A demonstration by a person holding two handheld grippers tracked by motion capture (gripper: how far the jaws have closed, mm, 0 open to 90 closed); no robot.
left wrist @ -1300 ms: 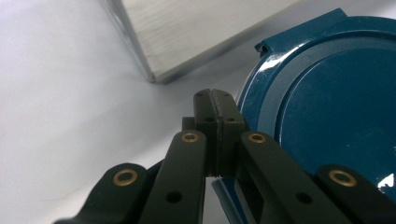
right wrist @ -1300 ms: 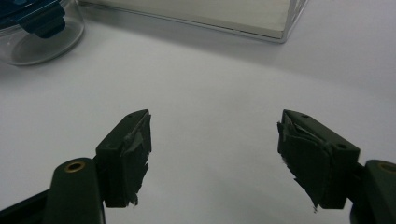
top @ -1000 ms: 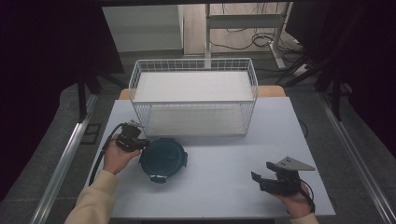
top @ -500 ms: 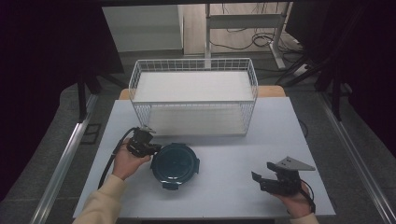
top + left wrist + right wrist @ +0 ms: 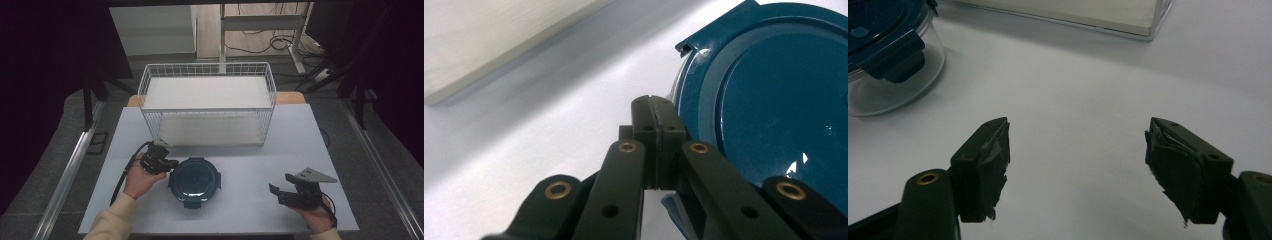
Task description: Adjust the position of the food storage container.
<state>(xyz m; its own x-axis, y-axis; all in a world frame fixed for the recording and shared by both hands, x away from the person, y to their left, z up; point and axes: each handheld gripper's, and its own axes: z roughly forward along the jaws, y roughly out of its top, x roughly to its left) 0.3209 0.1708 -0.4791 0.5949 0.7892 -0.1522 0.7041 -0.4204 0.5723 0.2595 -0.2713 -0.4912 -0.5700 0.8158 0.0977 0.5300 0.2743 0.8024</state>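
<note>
Since the earlier frame, our left gripper [image 5: 167, 164] and the round container [image 5: 195, 180] with the dark blue lid have shifted together to the right along the near part of the table [image 5: 300, 135], while our right gripper [image 5: 281, 192] has kept its place near the near right corner.

From the high view we see the container in the near middle of the table, in front of the white wire basket [image 5: 207, 102], which stands at the far edge. The left gripper sits just at the container's left side. In the left gripper view its jaws are pressed together with nothing visible between them, and their tips lie right by the lid's rim; we cannot tell if they really touch it, because the jaws themselves hide that spot. One lid clip [image 5: 689, 46] is seen at the rim, and the right part of the lid is cut off by the picture edge.

In the right gripper view the jaws are spread, with bare table between them. The container's clear wall [image 5: 895, 85] appears at the upper left there, partly cut off.
</note>
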